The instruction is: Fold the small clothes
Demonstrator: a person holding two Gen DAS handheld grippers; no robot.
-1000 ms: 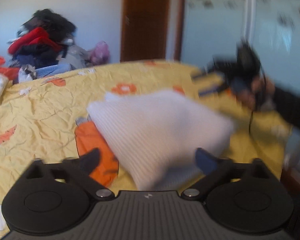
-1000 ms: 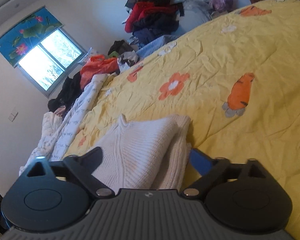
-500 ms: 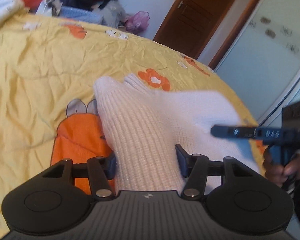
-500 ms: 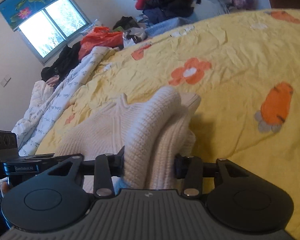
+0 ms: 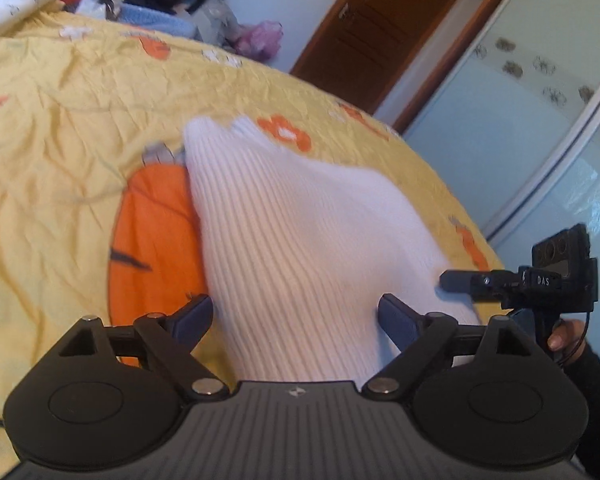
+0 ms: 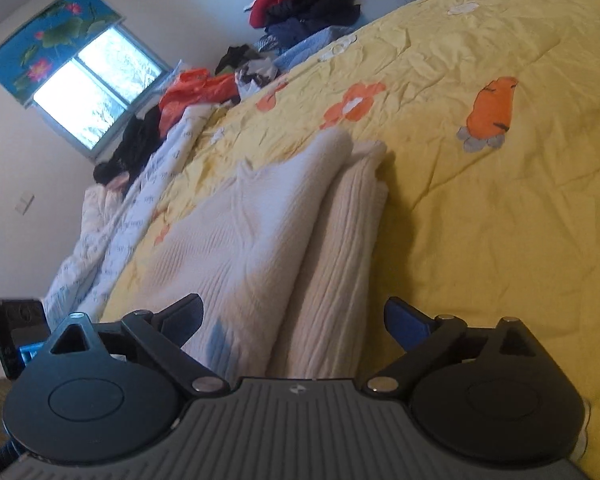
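Both tongs just reopened off white sweater (image 5: 300,240), angled downward

Wrinkled yellow flowered quilt (image 6: 480,216) lies bare and open to my right. A heap of dark and red clothes (image 6: 312,4) blocks its far edge, with crumpled white printed bedding (image 6: 112,236) along my left.
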